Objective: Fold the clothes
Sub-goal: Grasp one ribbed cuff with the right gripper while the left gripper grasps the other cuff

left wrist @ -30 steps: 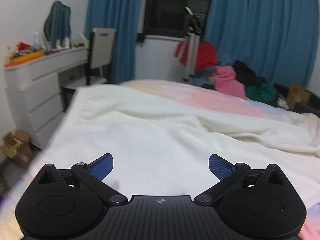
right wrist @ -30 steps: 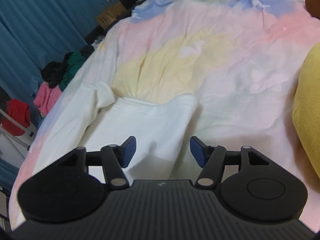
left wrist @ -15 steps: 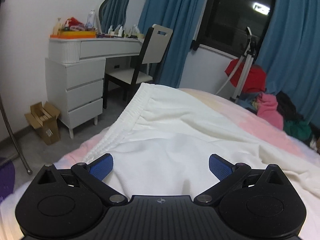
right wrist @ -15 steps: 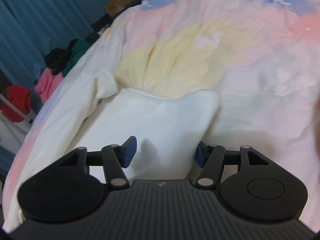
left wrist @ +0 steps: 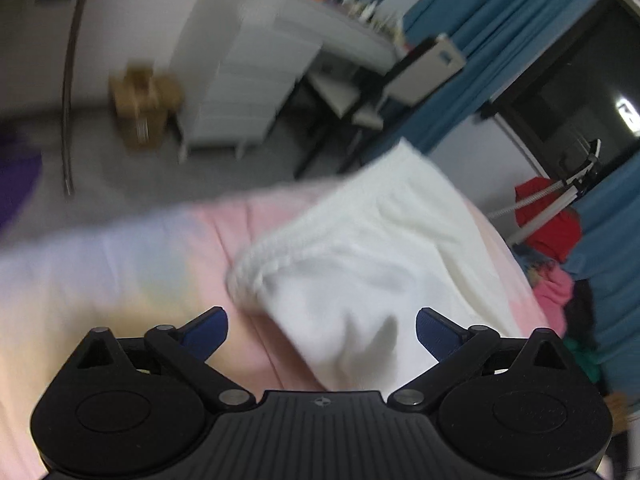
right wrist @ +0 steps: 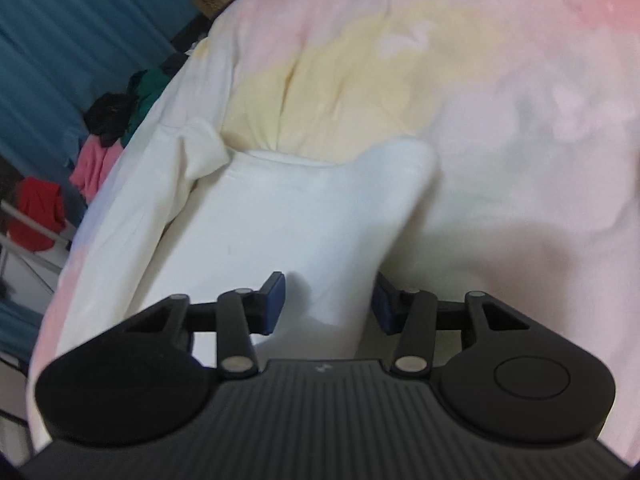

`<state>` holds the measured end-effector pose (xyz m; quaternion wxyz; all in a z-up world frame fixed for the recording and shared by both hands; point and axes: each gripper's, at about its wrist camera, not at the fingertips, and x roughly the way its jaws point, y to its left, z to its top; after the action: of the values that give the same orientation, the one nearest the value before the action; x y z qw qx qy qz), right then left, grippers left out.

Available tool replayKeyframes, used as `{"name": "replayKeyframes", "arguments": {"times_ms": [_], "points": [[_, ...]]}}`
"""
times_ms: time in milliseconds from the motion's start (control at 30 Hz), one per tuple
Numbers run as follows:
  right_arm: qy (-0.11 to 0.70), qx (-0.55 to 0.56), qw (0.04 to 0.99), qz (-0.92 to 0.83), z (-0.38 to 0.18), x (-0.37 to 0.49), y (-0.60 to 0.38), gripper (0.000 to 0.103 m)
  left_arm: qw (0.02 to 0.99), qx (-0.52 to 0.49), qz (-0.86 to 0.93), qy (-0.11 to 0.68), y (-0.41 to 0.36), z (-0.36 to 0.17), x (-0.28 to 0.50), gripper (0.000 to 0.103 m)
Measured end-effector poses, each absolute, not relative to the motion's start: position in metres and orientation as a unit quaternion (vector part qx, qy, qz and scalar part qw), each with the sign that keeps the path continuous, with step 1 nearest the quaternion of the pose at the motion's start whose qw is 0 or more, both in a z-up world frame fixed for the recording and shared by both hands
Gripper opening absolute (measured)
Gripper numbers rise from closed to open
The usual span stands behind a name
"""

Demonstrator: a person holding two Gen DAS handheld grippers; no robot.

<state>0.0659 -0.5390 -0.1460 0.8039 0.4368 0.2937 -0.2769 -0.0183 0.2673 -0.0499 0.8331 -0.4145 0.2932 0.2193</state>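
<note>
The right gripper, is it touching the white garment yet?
Cannot tell: in the right wrist view the white garment lies between the closing right gripper, pad contact unclear.

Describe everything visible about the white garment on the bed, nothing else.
The white garment is a soft, knit-looking top spread across the pastel bedspread, lightly creased. One sleeve is folded back along its side, and a ribbed hem shows at the corner nearest the left gripper, whose jaws stand open around it. The right gripper has been closing on a fold of the cloth that lies between its pads.
</note>
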Motion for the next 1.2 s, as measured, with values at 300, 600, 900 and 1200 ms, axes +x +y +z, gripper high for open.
{"name": "replayKeyframes", "arguments": {"times_ms": [300, 600, 900, 1200], "points": [[0.194, 0.496, 0.819, -0.213, -0.129, 0.055, -0.544, 0.039, 0.773, -0.549, 0.129, 0.292, 0.291, -0.091, -0.019, 0.088], [0.204, 0.47, 0.822, -0.248, -0.126, 0.053, -0.544, 0.006, 0.79, -0.553, 0.11, 0.239, 0.297, -0.083, -0.02, 0.032], [0.122, 0.45, 0.846, -0.259, -0.079, 0.022, -0.534, 0.005, 0.837, -0.519, 0.096, 0.143, 0.291, -0.044, -0.035, 0.009], [0.107, 0.379, 0.883, -0.256, -0.029, 0.051, -0.541, 0.006, 0.861, -0.484, 0.071, 0.137, 0.295, 0.01, 0.013, 0.008]]}}
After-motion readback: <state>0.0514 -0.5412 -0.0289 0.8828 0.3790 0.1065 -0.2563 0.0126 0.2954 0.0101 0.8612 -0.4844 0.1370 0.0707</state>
